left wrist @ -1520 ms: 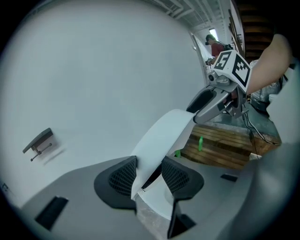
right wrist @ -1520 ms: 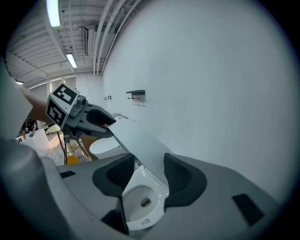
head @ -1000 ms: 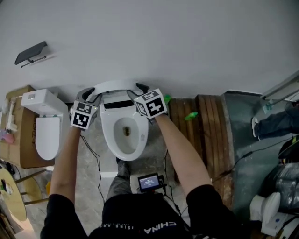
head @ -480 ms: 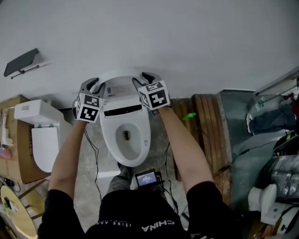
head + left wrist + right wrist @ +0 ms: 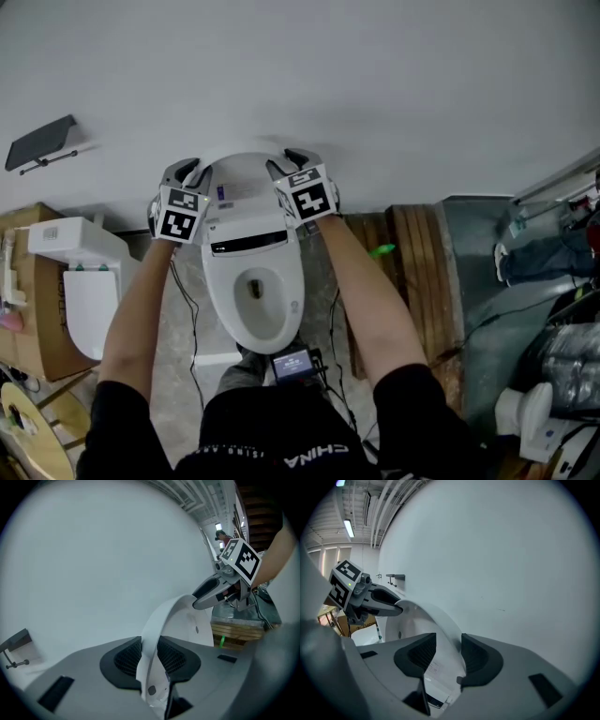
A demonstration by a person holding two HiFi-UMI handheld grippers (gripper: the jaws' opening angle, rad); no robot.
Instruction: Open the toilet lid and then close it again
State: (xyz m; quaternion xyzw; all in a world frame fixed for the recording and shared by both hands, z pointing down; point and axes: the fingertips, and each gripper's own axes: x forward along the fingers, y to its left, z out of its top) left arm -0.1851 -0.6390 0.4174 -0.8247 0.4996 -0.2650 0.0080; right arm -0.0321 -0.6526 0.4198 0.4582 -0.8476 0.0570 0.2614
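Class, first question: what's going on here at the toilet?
A person stands over a white toilet with a gripper in each hand. The left gripper and the right gripper each hold one side of the toilet lid. Its rim sits between their jaws, which have just been closing. The lid stands raised close to the wall, leaving the bowl uncovered.

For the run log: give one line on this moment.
toilet lid raised | left tool, right tool: gripping lid's edges, jaws just closing
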